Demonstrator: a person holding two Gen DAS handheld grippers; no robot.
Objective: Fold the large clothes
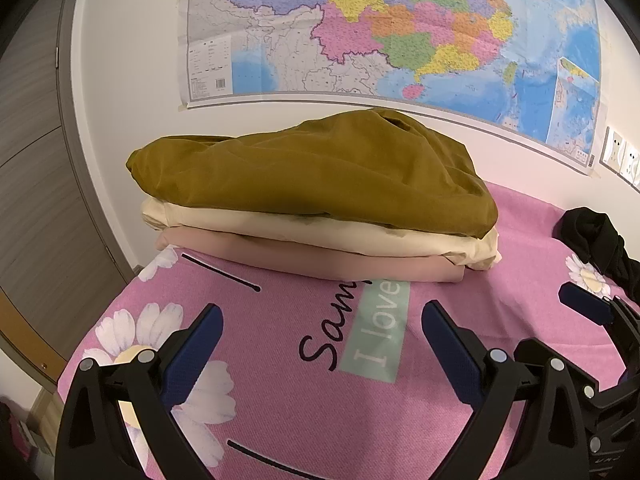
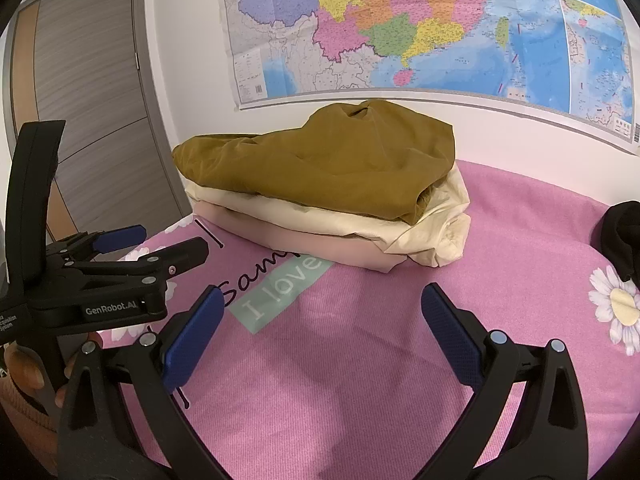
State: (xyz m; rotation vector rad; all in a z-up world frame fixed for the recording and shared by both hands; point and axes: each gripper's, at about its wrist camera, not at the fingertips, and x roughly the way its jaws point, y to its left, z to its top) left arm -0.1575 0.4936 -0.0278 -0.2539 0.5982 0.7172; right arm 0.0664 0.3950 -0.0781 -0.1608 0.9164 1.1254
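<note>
Two open grippers (image 1: 322,332) (image 2: 322,312) face three stacked folded garments (image 1: 312,208).

Bare pink bedspread (image 2: 360,360) lies open ahead of both tongs. Stack of folded clothes (image 1: 320,200) blocks the far side against the wall (image 1: 132,80). Black garment (image 1: 596,240) crowds the right edge.

Your bed's pink daisy sheet (image 1: 304,400) had the folded stack (image 1: 320,224) near its far-left corner, black garment (image 1: 592,240) by the right edge.
</note>
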